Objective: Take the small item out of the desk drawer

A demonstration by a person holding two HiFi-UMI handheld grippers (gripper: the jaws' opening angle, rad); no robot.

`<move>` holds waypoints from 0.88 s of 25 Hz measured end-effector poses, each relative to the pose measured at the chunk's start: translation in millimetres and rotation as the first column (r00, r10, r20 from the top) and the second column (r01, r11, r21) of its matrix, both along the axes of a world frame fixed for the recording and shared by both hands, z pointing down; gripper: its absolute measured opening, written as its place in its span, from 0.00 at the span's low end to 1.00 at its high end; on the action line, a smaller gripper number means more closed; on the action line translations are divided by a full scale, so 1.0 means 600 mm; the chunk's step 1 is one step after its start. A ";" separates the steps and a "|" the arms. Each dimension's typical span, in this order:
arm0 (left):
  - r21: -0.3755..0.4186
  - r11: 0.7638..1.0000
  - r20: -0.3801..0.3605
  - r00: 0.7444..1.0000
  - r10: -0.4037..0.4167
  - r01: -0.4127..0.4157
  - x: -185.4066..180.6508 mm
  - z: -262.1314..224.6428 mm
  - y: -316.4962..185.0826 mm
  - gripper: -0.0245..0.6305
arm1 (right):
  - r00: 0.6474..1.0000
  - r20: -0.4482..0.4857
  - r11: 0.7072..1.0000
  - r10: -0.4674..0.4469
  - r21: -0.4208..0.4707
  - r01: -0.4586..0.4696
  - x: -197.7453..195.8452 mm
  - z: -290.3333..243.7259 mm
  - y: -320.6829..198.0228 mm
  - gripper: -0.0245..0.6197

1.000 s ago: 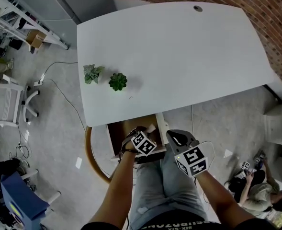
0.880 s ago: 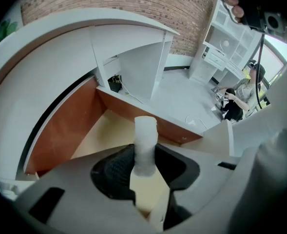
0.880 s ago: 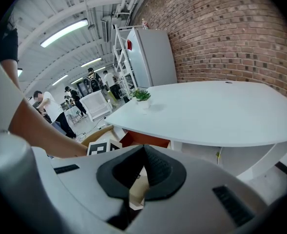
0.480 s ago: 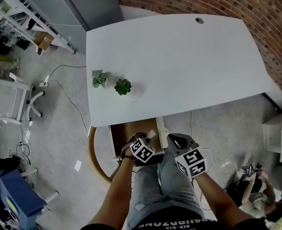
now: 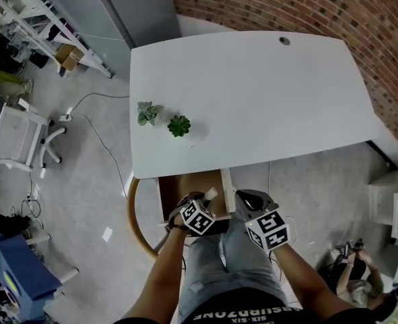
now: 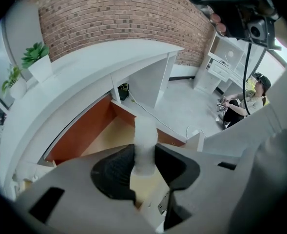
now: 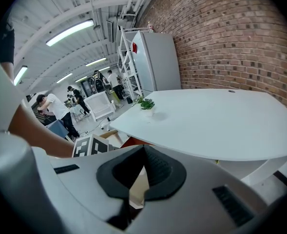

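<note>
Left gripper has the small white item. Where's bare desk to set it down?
Most of the desk is bare: from the pale plant and dark plant across to the brick-wall side, back to the cable hole. Crowded: those plants' left edge, and the open drawer, where the left gripper and right gripper hang.

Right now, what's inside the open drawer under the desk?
The drawer shows only a bare wooden floor. The left gripper, clamped on a small white item, covers the drawer's near part, so that stays unseen.
</note>
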State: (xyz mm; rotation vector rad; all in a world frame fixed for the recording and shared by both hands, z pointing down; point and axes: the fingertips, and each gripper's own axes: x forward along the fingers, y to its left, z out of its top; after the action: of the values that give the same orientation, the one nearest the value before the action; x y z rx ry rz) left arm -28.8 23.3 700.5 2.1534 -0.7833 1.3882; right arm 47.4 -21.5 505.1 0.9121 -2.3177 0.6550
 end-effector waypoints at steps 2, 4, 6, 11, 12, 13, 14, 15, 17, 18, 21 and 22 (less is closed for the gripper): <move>0.010 1.000 -0.006 1.000 0.001 -0.001 0.000 -0.014 0.001 0.23 | 1.000 -0.001 1.000 -0.004 0.001 0.004 -0.002 -0.004 0.004 0.03; 0.026 1.000 -0.013 1.000 0.012 -0.011 -0.001 -0.032 -0.002 0.23 | 1.000 0.001 1.000 -0.008 0.001 0.008 -0.007 -0.008 0.007 0.03; 0.044 0.999 -0.013 1.000 0.027 -0.027 -0.001 -0.048 -0.003 0.23 | 1.000 0.003 1.000 -0.011 0.002 0.011 -0.011 -0.011 0.010 0.03; 0.081 0.997 -0.011 1.000 0.018 -0.017 -0.010 -0.079 -0.004 0.23 | 1.000 0.003 1.000 -0.025 0.003 0.025 -0.017 -0.019 0.018 0.03; 0.085 0.996 -0.016 1.000 0.008 -0.007 -0.012 -0.085 -0.004 0.23 | 1.000 0.002 1.000 -0.028 0.003 0.028 -0.017 -0.021 0.020 0.03; 0.090 0.996 -0.021 1.000 -0.002 0.004 -0.013 -0.092 -0.004 0.24 | 1.000 0.000 1.000 -0.030 0.002 0.030 -0.018 -0.023 0.021 0.03; 0.094 0.995 -0.026 1.000 -0.011 0.014 -0.016 -0.098 -0.005 0.24 | 0.999 -0.001 0.999 -0.033 0.002 0.033 -0.018 -0.025 0.022 0.03; 0.098 0.995 -0.031 0.999 -0.019 0.022 -0.018 -0.103 -0.006 0.24 | 0.999 -0.003 0.999 -0.034 0.003 0.034 -0.020 -0.027 0.022 0.03; 0.106 0.994 -0.034 0.999 -0.029 0.033 -0.023 -0.114 -0.008 0.23 | 0.999 -0.003 0.999 -0.036 0.008 0.036 -0.023 -0.031 0.020 0.03; 0.111 0.993 -0.034 0.999 -0.031 0.034 -0.026 -0.119 -0.009 0.24 | 0.999 -0.002 0.999 -0.035 0.012 0.035 -0.024 -0.034 0.019 0.03; 0.126 0.991 -0.029 0.999 -0.030 0.033 -0.031 -0.131 -0.010 0.23 | 0.999 -0.001 0.999 -0.035 0.018 0.035 -0.027 -0.039 0.017 0.03; 0.129 0.991 -0.029 0.999 -0.032 0.035 -0.031 -0.136 -0.009 0.24 | 0.999 -0.002 0.999 -0.037 0.016 0.037 -0.028 -0.040 0.018 0.03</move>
State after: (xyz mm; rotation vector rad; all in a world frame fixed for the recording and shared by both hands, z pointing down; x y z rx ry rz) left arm -47.6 17.7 619.1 2.2411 -0.9182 1.3212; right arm 30.8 -10.8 481.2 0.8752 -2.3356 0.6203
